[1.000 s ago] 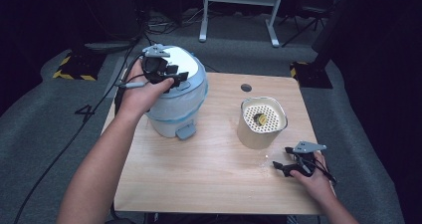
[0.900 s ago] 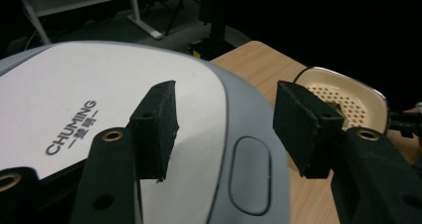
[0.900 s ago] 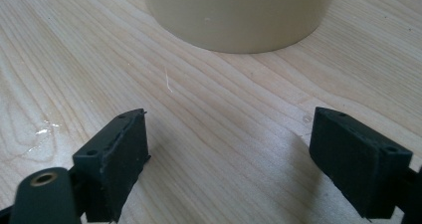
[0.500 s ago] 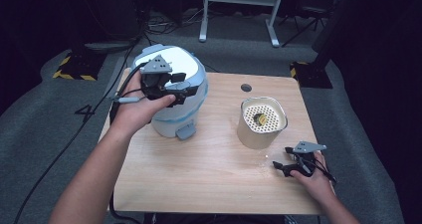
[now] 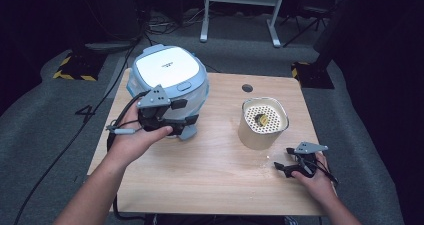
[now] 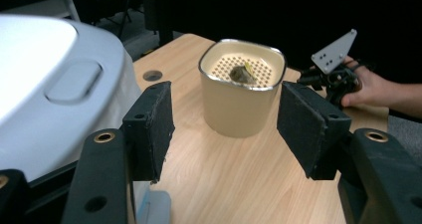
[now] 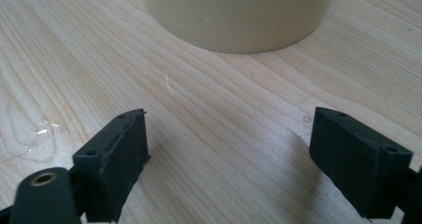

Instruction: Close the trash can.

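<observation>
With your left tool (image 5: pixel 180 119) wide open, empty beside the cooker (image 5: pixel 169 85), centre it squarely on the cream pot (image 5: pixel 263 122); right tool (image 5: pixel 289 168) rests open on the tabletop (image 5: pixel 210 180).

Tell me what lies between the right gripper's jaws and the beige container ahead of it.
Bare tabletop in the right gripper view: the right gripper, open, faces the beige container across plain wood.

Pale blue-and-white cooker (image 5: pixel 167 85), cream pot (image 5: pixel 262 122) — perforated insert, light wood-grain table (image 5: pixel 210 175)
</observation>
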`<action>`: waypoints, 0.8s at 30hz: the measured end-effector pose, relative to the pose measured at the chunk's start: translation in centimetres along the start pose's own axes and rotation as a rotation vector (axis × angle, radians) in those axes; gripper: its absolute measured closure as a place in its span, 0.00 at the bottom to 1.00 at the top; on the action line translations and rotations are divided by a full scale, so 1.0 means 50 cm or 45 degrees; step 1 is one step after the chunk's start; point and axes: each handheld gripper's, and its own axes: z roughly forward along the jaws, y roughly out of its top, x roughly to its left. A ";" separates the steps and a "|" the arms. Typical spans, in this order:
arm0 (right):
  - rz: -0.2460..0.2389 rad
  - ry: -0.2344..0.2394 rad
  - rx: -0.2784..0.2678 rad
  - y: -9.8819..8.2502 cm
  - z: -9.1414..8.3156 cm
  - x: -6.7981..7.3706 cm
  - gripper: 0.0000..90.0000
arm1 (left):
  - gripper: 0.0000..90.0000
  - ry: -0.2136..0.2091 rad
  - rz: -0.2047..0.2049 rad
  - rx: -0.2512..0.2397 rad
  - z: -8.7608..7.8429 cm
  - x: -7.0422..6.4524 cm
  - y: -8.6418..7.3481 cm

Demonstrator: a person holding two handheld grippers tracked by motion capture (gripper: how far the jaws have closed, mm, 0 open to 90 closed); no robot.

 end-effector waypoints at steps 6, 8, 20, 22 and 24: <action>0.000 0.000 0.000 0.000 0.000 0.000 0.17 | 0.43 -0.001 0.011 0.042 0.011 -0.012 -0.046; 0.000 0.000 0.000 0.000 0.000 0.000 0.17 | 0.43 -0.005 0.003 0.041 0.016 -0.015 -0.063; 0.000 0.000 0.000 0.000 0.000 0.000 0.17 | 0.42 -0.010 -0.121 0.060 0.050 -0.017 -0.181; 0.000 0.000 0.000 0.000 0.000 0.000 0.17 | 0.42 -0.007 -0.142 0.066 0.055 -0.014 -0.203; 0.000 0.000 0.000 0.000 0.000 0.000 0.17 | 0.42 0.004 -0.144 0.078 0.061 -0.011 -0.222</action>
